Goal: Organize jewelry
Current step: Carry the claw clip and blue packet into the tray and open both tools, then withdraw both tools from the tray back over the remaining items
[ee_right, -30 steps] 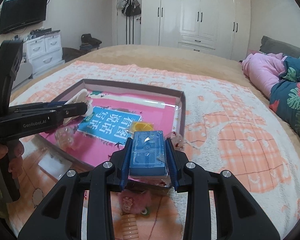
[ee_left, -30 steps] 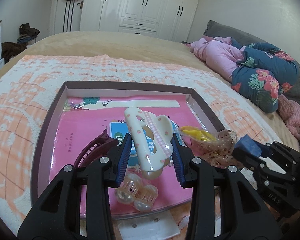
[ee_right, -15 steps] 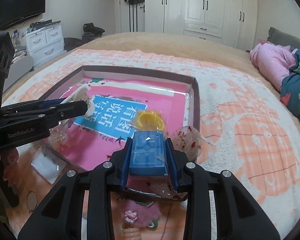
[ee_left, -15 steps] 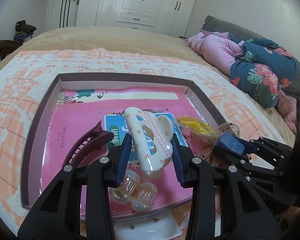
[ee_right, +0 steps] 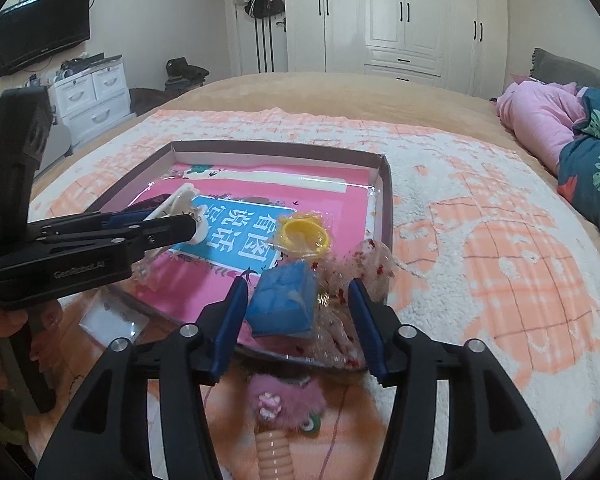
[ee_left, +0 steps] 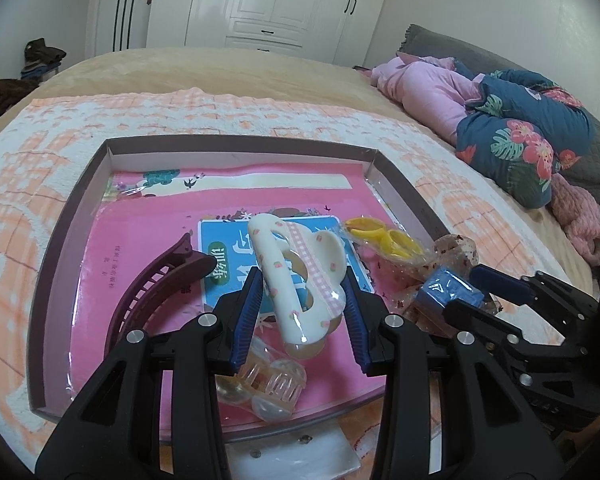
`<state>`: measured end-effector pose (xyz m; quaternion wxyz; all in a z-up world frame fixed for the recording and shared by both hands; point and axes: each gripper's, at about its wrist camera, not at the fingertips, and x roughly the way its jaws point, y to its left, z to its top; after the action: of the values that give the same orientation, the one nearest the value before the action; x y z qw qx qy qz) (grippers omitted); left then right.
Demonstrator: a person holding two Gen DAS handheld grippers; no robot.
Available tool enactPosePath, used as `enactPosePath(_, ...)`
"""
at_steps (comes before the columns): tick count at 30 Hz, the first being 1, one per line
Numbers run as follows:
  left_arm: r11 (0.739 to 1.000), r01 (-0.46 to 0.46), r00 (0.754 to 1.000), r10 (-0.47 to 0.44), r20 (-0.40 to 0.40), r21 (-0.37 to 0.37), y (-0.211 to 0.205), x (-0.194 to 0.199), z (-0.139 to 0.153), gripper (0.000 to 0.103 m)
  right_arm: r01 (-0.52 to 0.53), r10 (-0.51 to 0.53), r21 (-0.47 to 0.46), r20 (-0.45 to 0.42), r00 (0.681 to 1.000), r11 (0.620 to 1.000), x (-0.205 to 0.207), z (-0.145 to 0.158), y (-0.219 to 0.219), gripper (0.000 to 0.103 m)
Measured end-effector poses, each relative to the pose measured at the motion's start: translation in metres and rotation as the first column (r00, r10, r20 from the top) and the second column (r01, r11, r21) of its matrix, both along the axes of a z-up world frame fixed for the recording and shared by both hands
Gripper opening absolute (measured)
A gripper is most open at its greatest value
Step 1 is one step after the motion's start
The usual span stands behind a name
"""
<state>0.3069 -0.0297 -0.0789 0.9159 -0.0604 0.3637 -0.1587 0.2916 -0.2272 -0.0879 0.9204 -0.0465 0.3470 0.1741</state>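
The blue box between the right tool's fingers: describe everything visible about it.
The blue box is small, squarish and mid-blue, with raised moulded lines on its lid and a clear plastic film around it. It lies tilted at the near right corner of the tray, against a crinkly speckled cellophane bag. The right tool straddles it; its jaws are opening and the pads stand clear of its sides.

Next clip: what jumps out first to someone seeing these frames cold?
The cream hair claw, clamped in the left tongs above the pink-lined tray, catches the eye first. Next comes the blue box at the tray's near right corner, lying between the right tongs as their jaws open around it.
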Motion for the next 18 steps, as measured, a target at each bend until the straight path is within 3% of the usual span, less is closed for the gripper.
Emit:
enactPosePath(4,1.0,-0.002,1.0,0.002,0.0,0.002,0.0,0.0,0.0,0.031,0.017,-0.017,0.022,0.011,1.0,1.0,-0.008,0.005,-0.008,0.056)
enactPosePath(9,1.0,-0.013,1.0,0.013,0.008,0.004,0.002,-0.003,0.002,0.044,0.036,-0.037,0.04,0.022,0.999,0.999,-0.014,0.01,-0.015,0.06)
enactPosePath(18,0.999,-0.038,0.999,0.038,0.033,-0.013,0.007,-0.014,0.013,0.058,0.05,-0.052,0.032,0.069,0.996,0.998,-0.025,0.018,-0.018,0.067)
